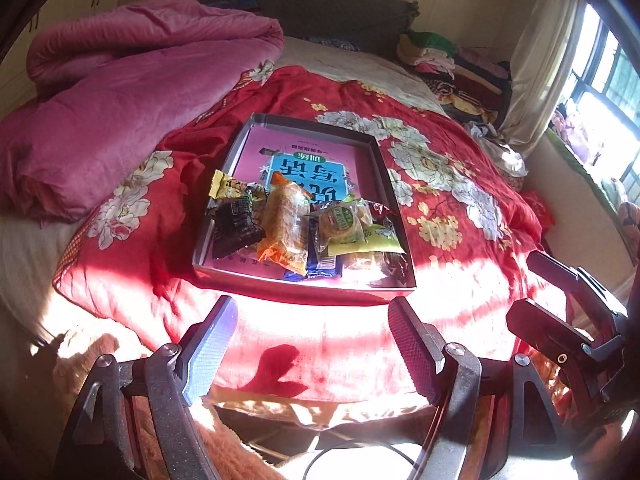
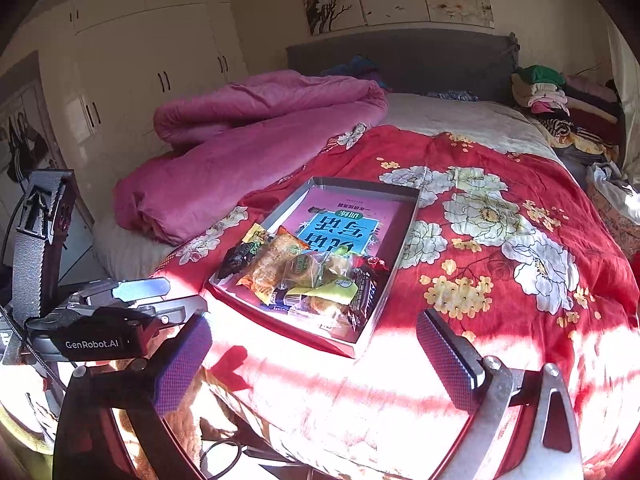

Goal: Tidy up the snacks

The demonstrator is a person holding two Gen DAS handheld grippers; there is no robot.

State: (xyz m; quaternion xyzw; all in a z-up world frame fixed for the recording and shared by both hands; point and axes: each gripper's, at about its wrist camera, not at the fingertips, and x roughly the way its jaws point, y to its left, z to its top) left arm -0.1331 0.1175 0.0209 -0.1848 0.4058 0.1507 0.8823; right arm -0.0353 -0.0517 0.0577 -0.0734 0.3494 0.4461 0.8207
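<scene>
- Centrally, my shallow grey cardboard tray [image 1: 384, 184] rests on the red floral quilt [image 1: 460, 208]; wrapped snacks [image 1: 304, 228] heap at its near end.
- My left tongs [image 1: 312, 340] stand apart, empty.
- My right tongs [image 2: 316, 356] gape wide, empty.

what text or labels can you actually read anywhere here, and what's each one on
"GenRobot.AI": white lettering on the black body of the left gripper, seen in the right wrist view.
Large upside-down Chinese characters on the blue and pink book in the box: not clear enough to quote.
Print on the snack wrappers: too small and blurred.
</scene>
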